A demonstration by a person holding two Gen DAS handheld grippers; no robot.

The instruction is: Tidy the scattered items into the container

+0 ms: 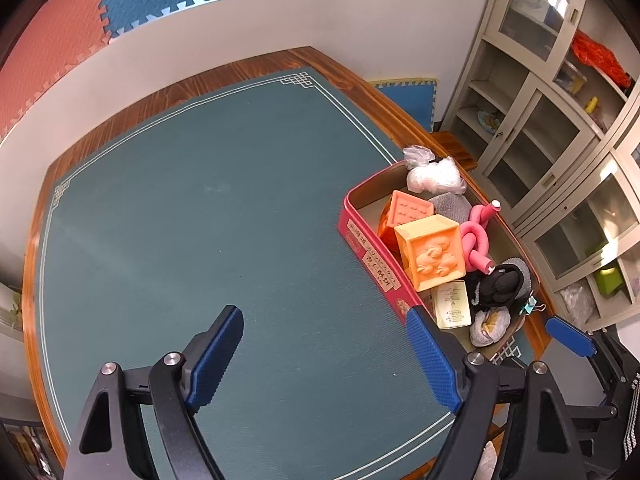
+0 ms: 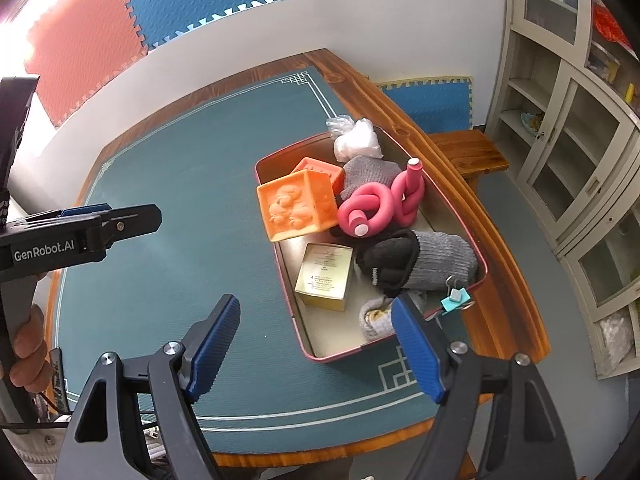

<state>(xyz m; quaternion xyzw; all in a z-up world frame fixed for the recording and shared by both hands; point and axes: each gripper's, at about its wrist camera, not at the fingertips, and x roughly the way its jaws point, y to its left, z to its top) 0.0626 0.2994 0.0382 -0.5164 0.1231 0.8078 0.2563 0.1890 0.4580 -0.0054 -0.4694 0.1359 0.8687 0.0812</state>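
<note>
Two views show your tools. From your left wrist camera, your left gripper [image 1: 326, 354] hangs over the green mat [image 1: 200, 220] on the bench [image 1: 248, 66]. Its blue fingers [image 1: 218, 360] are spread wide and hold nothing. The red container [image 1: 370, 248] sits at the right side of the mat, near the bench edge. Inside it you can see a yellow-orange cube [image 1: 434, 254] leaning on a darker orange cube [image 1: 406, 216]. A pink foam twist [image 1: 476, 240] lies just beside them. A white plastic bag [image 1: 434, 174] pokes up at the far end. A small cream box [image 1: 452, 304], a black and grey glove [image 1: 502, 282] and a rolled sock [image 1: 490, 326] lie at the near end. A teal clip [image 1: 530, 304] sits on the rim. One blue finger of your right gripper [image 1: 570, 336] shows at the right edge.

From your right wrist camera, your right gripper [image 2: 318, 350] hovers above the near end of the container [image 2: 296, 320]. Its fingers [image 2: 418, 350] are spread wide too, with nothing between them. You look down on the big cube [image 2: 298, 210], the pink twist [image 2: 380, 204], the cream box [image 2: 326, 274], the glove [image 2: 420, 264], the sock [image 2: 376, 316], the bag [image 2: 356, 140] and the clip [image 2: 454, 296]. Your left gripper [image 2: 80, 232] is at the left, well apart from the container. Your hand [image 2: 28, 352] grips its handle.
</note>
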